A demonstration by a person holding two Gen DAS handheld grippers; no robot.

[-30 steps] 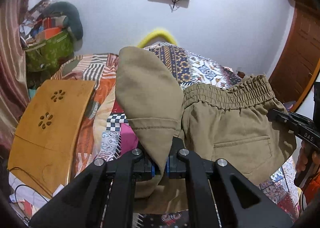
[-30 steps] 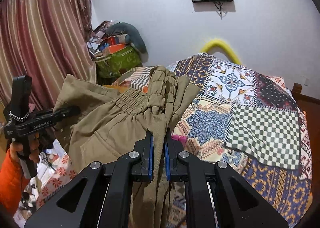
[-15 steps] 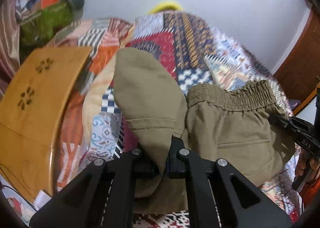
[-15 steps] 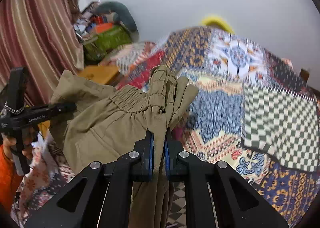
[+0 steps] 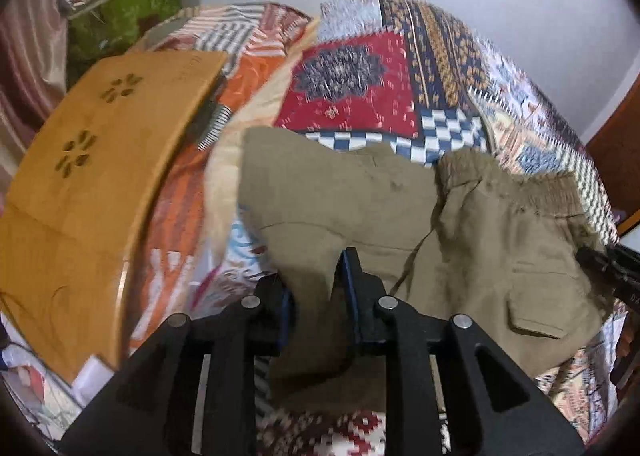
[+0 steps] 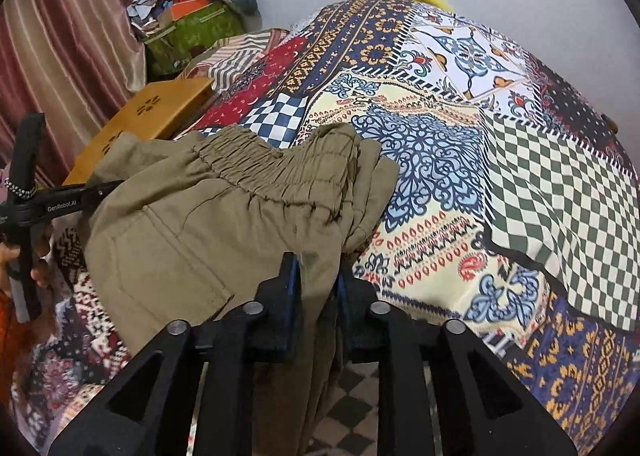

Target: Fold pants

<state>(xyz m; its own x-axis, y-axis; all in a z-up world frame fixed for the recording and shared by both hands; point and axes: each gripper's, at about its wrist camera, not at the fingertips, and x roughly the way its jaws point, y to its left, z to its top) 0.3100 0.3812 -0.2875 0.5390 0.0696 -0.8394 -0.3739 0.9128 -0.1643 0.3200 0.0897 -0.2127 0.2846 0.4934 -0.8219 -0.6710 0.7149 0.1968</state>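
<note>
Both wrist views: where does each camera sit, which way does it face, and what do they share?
Left wrist view: on the left gripper, facing down at the khaki pants on the patchwork bedspread; its jaws are opening around cloth.
Right wrist view: on the right gripper, facing down at the waistband; jaws opening around cloth; a hand shows.
Shared: pants, bedspread, wooden tray.

pants (image 5: 340,192) lowered onto bed, both tools opening

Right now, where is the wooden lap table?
The wooden lap table lies on the left of the left wrist view, at the edge of the patchwork bedspread, left of the khaki pants.
</note>
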